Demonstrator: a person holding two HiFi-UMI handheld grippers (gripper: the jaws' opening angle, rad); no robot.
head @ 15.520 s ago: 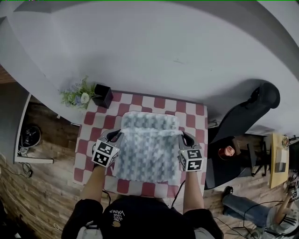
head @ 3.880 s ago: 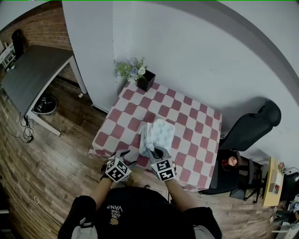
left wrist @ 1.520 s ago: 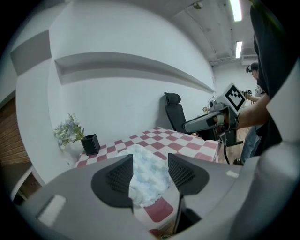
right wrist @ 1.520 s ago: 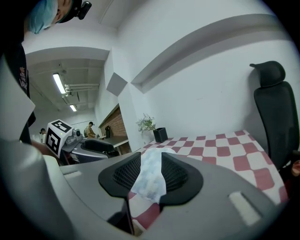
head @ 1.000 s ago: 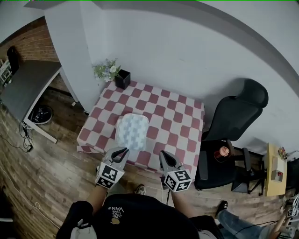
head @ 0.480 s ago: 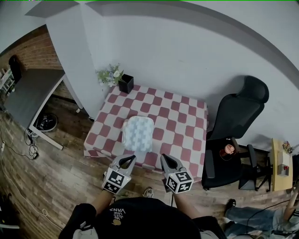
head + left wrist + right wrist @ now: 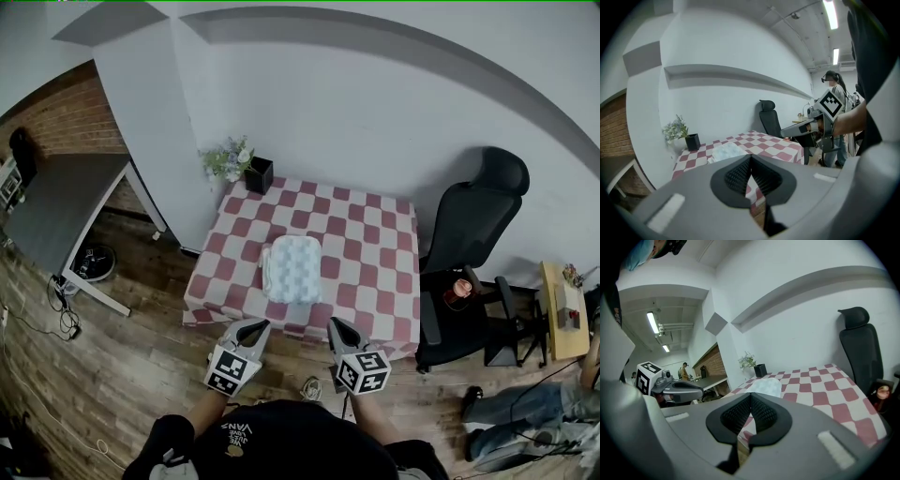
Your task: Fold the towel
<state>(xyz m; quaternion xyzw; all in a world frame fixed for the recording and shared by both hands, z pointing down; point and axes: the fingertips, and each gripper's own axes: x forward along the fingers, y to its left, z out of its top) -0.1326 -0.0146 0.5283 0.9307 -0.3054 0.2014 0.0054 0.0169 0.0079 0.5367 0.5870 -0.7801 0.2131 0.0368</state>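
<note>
head view: folded pale blue checked cloth towel (image 7: 292, 268) lies on the red-and-white checked table (image 7: 375, 246), toward its front edge; grey left gripper (image 7: 256, 325) and grey right gripper (image 7: 335, 323) hang pinched shut, empty, short of it (folding looks done). unpinned, its soft layers could slump open

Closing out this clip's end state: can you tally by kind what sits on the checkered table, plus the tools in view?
folded towel: 1
potted plant: 1
tools, both shut and empty, held short of the table: 2 (left tool, right tool)
Total: 4
</note>
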